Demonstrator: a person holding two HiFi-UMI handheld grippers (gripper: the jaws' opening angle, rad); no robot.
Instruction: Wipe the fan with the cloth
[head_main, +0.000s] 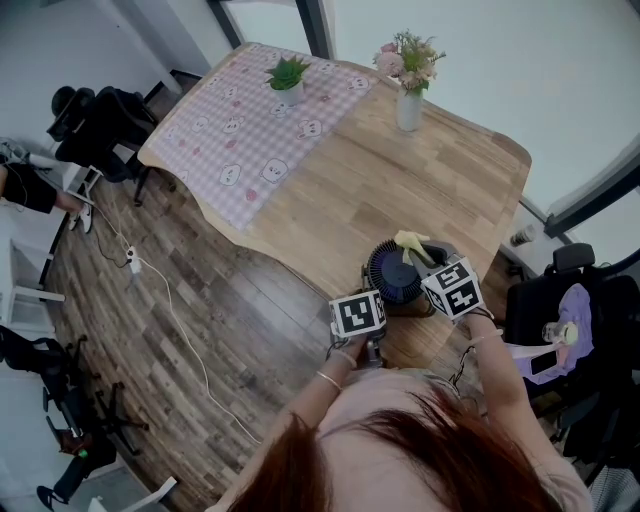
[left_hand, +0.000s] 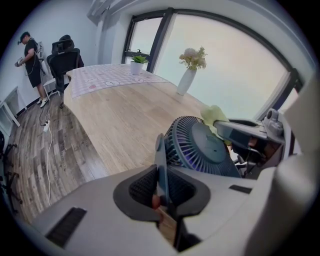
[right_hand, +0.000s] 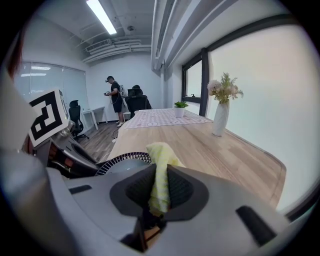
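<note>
Fan: a dark blue round fan (head_main: 395, 272) is stood at the near edge of the wooden counter (head_main: 450, 170), directly ahead of both tongs.
Fan bracket: a thin blue-grey bracket (left_hand: 161, 157) at the fan's side is seen edge-on between the left jaws.
Cloth: a yellow cloth (right_hand: 160, 170) is held just past the right tips, bunched at the fan's rim.
Left tongs: the left tongs (left_hand: 161, 189) are closed on the bracket, with both pads pressed against it.
Right tongs: the right tongs (right_hand: 159, 190) are clamped on the cloth, just beside the left pair.
Beyond the tongs: a white vase of flowers (head_main: 409, 105) is stood well ahead. Further off, a potted plant (head_main: 287, 80) is set on a pink checked cover (head_main: 240, 140).
Room: a person (left_hand: 31, 59) is seen beside a dark office chair (left_hand: 65, 59), well apart to the left.
</note>
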